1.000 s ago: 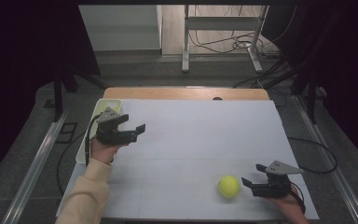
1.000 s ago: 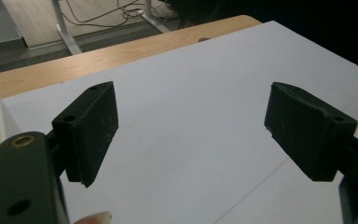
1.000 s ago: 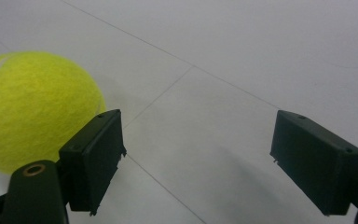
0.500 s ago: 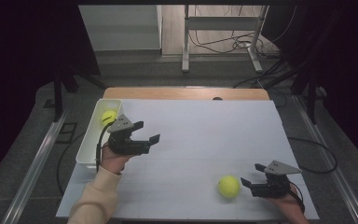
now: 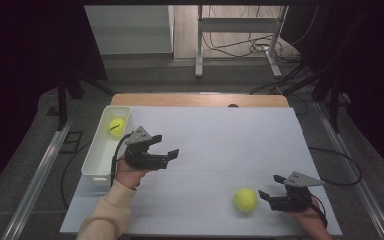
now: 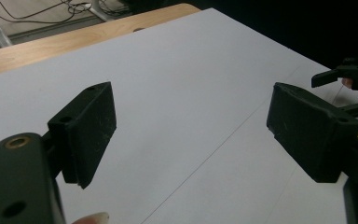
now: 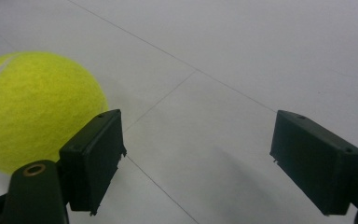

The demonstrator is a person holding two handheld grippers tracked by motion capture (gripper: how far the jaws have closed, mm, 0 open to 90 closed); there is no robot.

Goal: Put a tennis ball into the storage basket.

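A yellow-green tennis ball [image 5: 116,126] lies in the far end of a white bin [image 5: 96,161] at the table's left edge. My left gripper [image 5: 165,146] hovers just right of the bin, over the white table; its jaws have just been opening and stand open with nothing between them [image 6: 189,107]. A second tennis ball [image 5: 245,199] rests on the table near the front right. My right gripper [image 5: 270,186] is open just right of that ball. In the right gripper view the ball [image 7: 32,107] lies outside the left jaw, not between the jaws [image 7: 196,135].
The white table sheet [image 5: 220,135] has a wooden strip [image 5: 200,100] along its far edge. Beyond it are a metal stand [image 5: 240,45] and cables on the floor. In the left gripper view, the right gripper [image 6: 349,74] shows far off at the right.
My left gripper moved from above the bin to the right and nearer the person. The ball in the bin came into view. The right gripper and its ball stayed put.
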